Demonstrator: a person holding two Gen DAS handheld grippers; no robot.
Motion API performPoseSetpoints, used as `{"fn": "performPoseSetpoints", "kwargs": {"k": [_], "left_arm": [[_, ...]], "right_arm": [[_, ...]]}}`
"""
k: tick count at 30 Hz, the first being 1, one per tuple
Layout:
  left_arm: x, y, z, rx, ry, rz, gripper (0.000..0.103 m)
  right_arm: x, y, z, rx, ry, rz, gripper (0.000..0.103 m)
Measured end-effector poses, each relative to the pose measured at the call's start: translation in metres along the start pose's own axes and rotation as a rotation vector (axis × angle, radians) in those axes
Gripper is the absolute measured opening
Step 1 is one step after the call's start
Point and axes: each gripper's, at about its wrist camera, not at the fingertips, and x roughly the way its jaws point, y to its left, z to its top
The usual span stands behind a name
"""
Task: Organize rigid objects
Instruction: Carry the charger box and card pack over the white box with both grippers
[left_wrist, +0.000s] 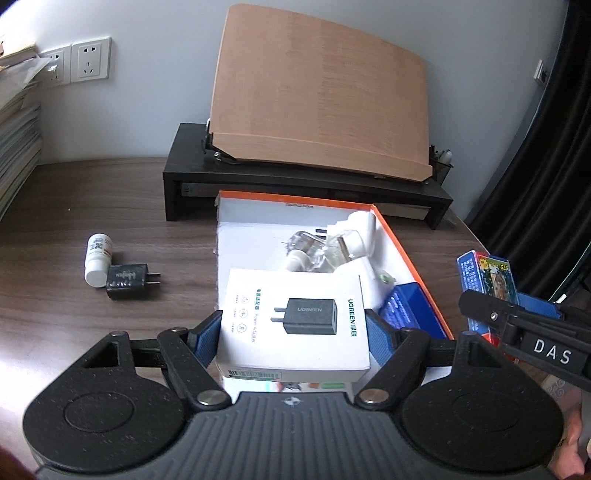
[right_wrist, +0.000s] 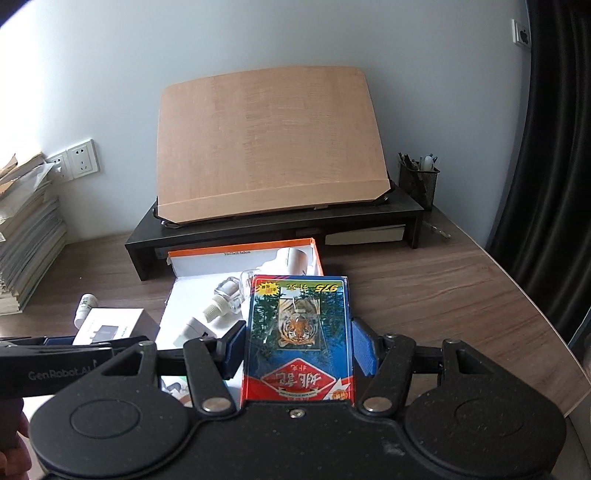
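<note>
2 boxed items: 1 charger box (left_wrist: 291, 321), 1 card pack (right_wrist: 299, 336); 1 loose charger (left_wrist: 127, 282); 1 pill bottle (left_wrist: 96, 260); 1 tray (left_wrist: 406, 254).

Left claw (left_wrist: 293, 325) clamps white charger box (left_wrist: 291, 321) between blue pads, above the orange-rimmed tray (left_wrist: 406, 251) at centre. Tray holds clear bottles (left_wrist: 314, 251) at 12 o'clock of the box. White pill bottle (left_wrist: 98, 264) touching black plug adapter (left_wrist: 127, 282), on bench (left_wrist: 92, 206) at 9 o'clock. Right claw (left_wrist: 491, 295) with blue card box (left_wrist: 487, 273) at 3 o'clock.

white adapter box (left_wrist: 291, 325), blue-red tiger box (right_wrist: 299, 336), orange-rimmed tray (left_wrist: 406, 254)
</note>
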Motion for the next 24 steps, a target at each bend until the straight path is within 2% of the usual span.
{"fn": "performPoseSetpoints", "kwargs": {"k": [15, 24], "left_arm": [[-0.012, -0.021, -0.012, -0.036, -0.045, 0.059, 0.079], [-0.014, -0.029, -0.017, -0.051, -0.059, 0.095, 0.079]], "right_arm": [[-0.004, -0.006, -0.006, -0.067, -0.017, 0.097, 0.071], [-0.003, -0.014, -0.007, -0.074, -0.026, 0.126, 0.071]]}}
